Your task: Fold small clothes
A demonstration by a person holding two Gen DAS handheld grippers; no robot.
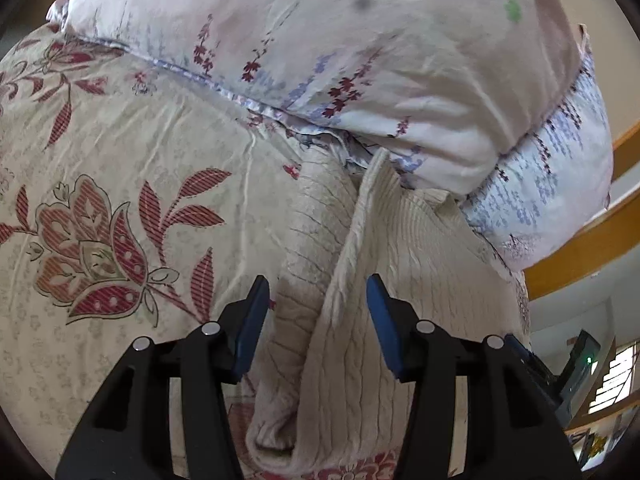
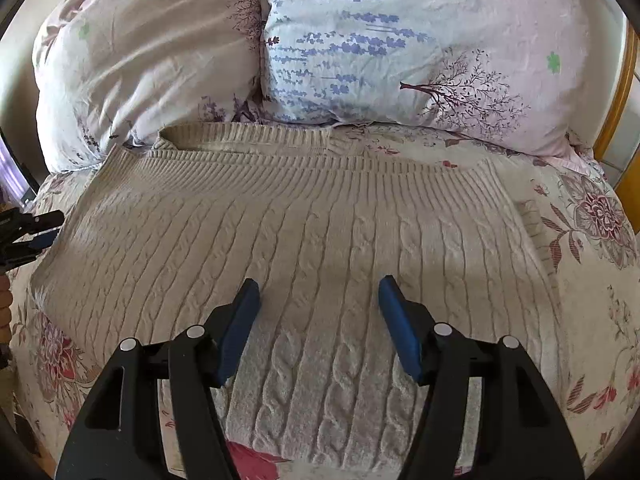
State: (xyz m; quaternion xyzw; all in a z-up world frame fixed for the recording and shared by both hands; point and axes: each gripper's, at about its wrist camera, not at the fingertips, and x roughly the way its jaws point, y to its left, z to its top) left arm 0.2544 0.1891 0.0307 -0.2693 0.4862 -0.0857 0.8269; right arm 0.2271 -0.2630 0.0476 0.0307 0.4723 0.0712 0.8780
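Note:
A cream cable-knit sweater [image 2: 304, 232] lies spread flat on the bed, its ribbed band toward the pillows. My right gripper [image 2: 318, 304] is open above the sweater's near middle, holding nothing. My left gripper [image 1: 318, 304] is open at the sweater's side edge [image 1: 352, 264], where a raised fold of knit lies between the blue pads without being pinched. The left gripper also shows in the right wrist view [image 2: 36, 228] at the sweater's left edge.
The bed has a cream sheet [image 1: 120, 152] with red flower prints. Two pale floral pillows [image 2: 400, 52] lie just beyond the sweater. A wooden bed frame [image 1: 588, 240] runs along the far side.

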